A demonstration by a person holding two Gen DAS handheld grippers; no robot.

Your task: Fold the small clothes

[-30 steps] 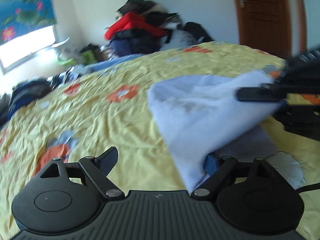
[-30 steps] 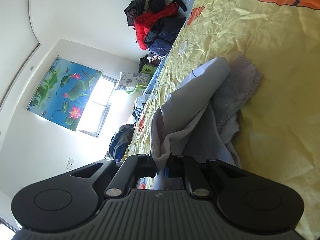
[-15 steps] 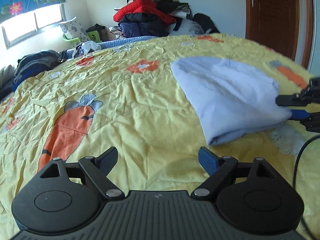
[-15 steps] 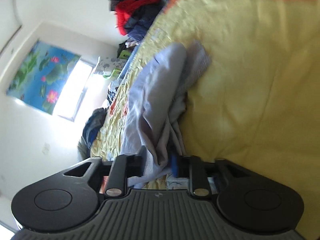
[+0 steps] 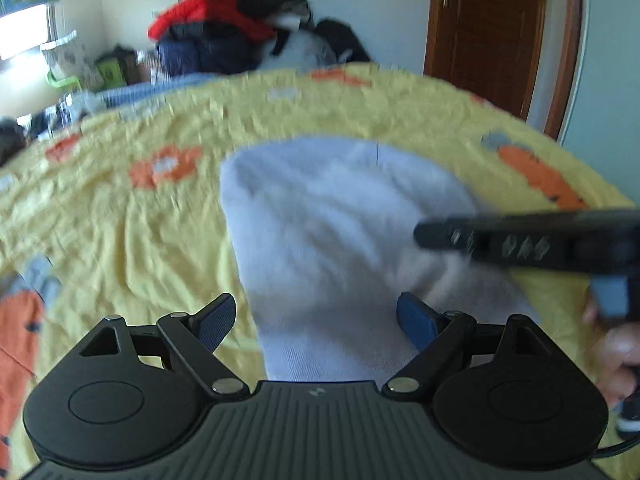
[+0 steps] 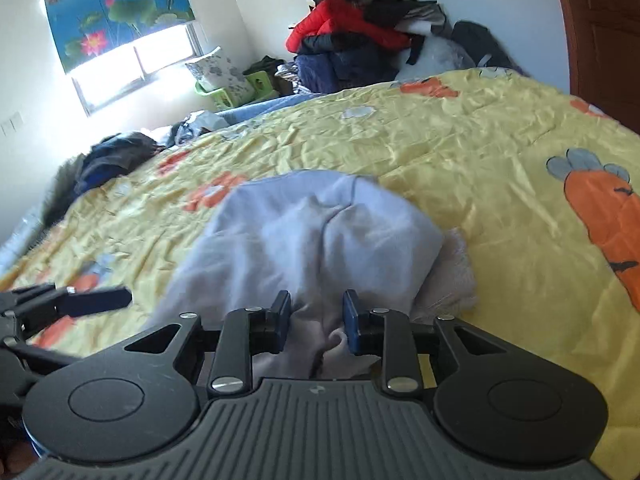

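Note:
A folded pale lavender garment (image 5: 340,220) lies on the yellow carrot-print bedsheet (image 5: 140,240). My left gripper (image 5: 316,320) is wide open, and the garment's near edge reaches in between its fingers without touching the pads. In the right wrist view the same garment (image 6: 320,232) bunches up in front of my right gripper (image 6: 316,316). Its jaws stand a little apart and are closing, with a fold of cloth between them that the pads do not press. A lacy paler layer (image 6: 456,276) sticks out at the garment's right. One right finger (image 5: 520,236) crosses the left wrist view.
A heap of red and dark clothes (image 6: 360,40) is piled at the bed's far end. A brown door (image 5: 488,32) stands at the right. Dark clothes (image 6: 112,156) and a green basket (image 6: 224,92) sit near the window. A hand (image 5: 616,356) shows at the right edge.
My right gripper has rolled from sideways to upright and let the gripped fold go. The garment now lies folded flat. My left gripper has closed in on its near edge.

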